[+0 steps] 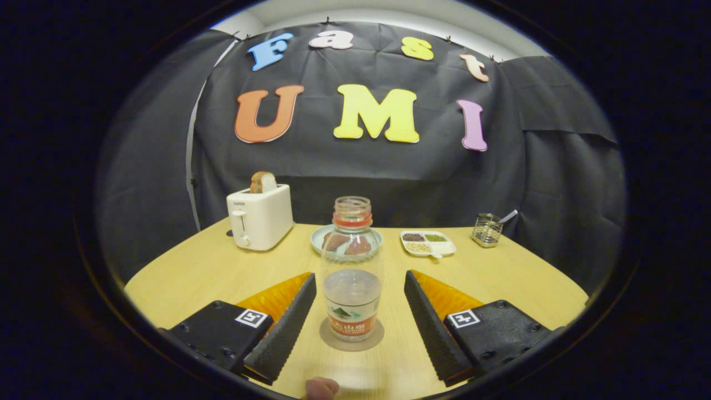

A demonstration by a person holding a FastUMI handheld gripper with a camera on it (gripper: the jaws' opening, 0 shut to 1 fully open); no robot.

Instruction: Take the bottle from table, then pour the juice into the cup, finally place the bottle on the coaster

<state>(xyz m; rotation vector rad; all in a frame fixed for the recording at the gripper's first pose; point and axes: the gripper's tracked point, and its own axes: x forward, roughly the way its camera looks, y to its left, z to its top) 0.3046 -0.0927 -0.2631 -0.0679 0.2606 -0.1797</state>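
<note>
A clear plastic bottle (pixel 352 269) with an open mouth, a red neck ring and a printed label stands upright on a round grey coaster (pixel 351 340) on the wooden table (pixel 194 272). It holds a little clear liquid in its lower half. My gripper (pixel 360 284) is open, with its two black ribbed fingers (pixel 289 328) on either side of the bottle and a gap between each finger and the bottle. A pinkish rounded thing (pixel 321 388) shows at the near edge below the coaster; I cannot tell what it is.
Beyond the bottle lies a pale blue plate (pixel 324 236) with reddish food. A white toaster (pixel 259 216) with a bread slice stands at the back left. A white divided dish (pixel 427 243) of grains and a wire holder (pixel 487 229) with a spoon sit at the back right.
</note>
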